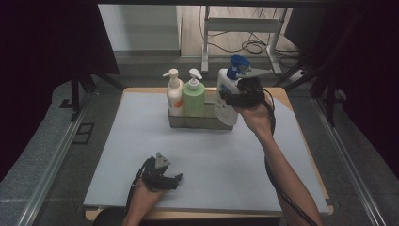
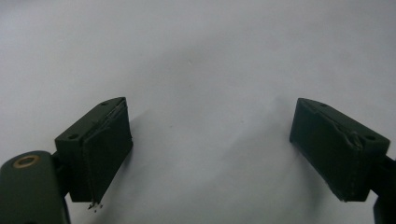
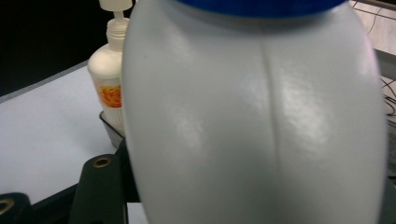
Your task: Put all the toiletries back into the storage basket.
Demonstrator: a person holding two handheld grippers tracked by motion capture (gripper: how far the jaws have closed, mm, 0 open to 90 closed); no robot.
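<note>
Two tools work at a pale counter (image 1: 141, 155). The right tool (image 1: 233, 96) is clamped on a white bottle with a blue cap (image 1: 226, 87), held tilted above the right end of a clear tray (image 1: 207, 123), where a cream pump bottle (image 1: 174, 94) and a green pump bottle (image 1: 193, 96) stand upright. The left tool (image 1: 175, 179) rests near the front edge, its jaws apart around nothing.

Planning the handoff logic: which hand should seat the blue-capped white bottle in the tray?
Right. The right tool already grips the white bottle at the tray's right end, beside the green bottle. The left tool rests open and empty on the mat, near the table's front edge.
</note>
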